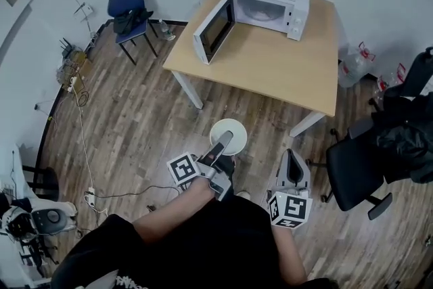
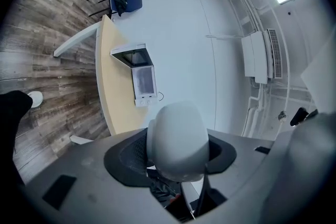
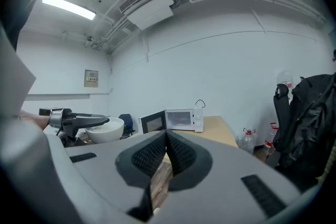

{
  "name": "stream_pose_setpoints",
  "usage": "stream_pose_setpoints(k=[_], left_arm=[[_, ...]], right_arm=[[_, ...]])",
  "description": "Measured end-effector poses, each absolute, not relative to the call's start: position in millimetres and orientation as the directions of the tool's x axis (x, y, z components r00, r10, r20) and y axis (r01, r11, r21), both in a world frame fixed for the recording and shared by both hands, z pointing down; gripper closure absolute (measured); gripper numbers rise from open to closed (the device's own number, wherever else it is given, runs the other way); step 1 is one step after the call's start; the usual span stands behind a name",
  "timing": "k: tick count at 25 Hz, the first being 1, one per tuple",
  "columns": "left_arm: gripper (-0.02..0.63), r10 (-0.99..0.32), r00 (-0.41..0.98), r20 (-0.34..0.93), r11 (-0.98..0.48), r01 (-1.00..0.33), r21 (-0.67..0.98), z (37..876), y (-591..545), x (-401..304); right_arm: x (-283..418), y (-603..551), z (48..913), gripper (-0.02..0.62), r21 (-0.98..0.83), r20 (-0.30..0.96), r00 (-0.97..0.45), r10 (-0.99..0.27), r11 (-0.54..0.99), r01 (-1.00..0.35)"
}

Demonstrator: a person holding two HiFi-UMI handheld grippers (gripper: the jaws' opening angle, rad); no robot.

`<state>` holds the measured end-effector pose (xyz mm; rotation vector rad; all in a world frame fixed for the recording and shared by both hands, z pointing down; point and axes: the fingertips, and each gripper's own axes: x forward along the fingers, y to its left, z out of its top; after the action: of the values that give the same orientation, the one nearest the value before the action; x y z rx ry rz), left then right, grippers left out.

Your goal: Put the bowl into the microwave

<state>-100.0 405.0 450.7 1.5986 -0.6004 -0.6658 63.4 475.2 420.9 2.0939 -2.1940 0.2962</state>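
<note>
Left gripper (image 1: pixel 224 141): jaws part open and clamped on the white bowl (image 2: pixel 178 139), which hangs over the floor (image 1: pixel 135 125) near the table (image 1: pixel 270 71). Right gripper (image 3: pixel 166 139): jaws together, nothing between them. Microwave (image 1: pixel 269 7) stands on the table with its door (image 1: pixel 215 29) open. Print on the wall plate (image 3: pixel 91 78) is too small to read.

White bowl (image 1: pixel 228 134) upright, well apart from white microwave (image 1: pixel 270 7), door open, on table (image 1: pixel 270 71)
</note>
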Motion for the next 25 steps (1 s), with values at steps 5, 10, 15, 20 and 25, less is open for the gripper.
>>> stream_pose_setpoints(k=[5, 10, 15, 20, 25], left_arm=[[0.379, -0.703, 0.708, -0.072, -0.107, -0.004, 0.994, 459.4, 369.1, -91.2], [0.379, -0.706, 0.704, -0.075, -0.099, 0.007, 0.995, 466.4, 316.2, -82.6], [0.379, -0.702, 0.709, -0.064, -0.087, 0.005, 0.996, 470.4, 254.9, -79.2], [0.379, -0.689, 0.721, -0.064, -0.072, 0.02, 0.997, 470.9, 191.7, -80.6], [0.379, -0.642, 0.764, -0.07, -0.057, 0.043, 0.997, 477.5, 137.7, -75.4]], right_arm=[[65.4, 449.4, 419.0, 0.535, -0.052, 0.208, -0.063, -0.976, 0.053, -0.997], [71.9, 399.4, 427.3, 0.535, -0.042, 0.238, -0.067, -0.969, 0.059, -0.997], [74.9, 332.3, 427.2, 0.535, -0.024, 0.271, -0.076, -0.96, 0.072, -0.997], [70.5, 265.8, 424.4, 0.535, 0.009, 0.309, -0.083, -0.948, 0.09, -0.996], [65.2, 206.9, 428.0, 0.535, -0.018, 0.327, -0.077, -0.942, 0.075, -0.997]])
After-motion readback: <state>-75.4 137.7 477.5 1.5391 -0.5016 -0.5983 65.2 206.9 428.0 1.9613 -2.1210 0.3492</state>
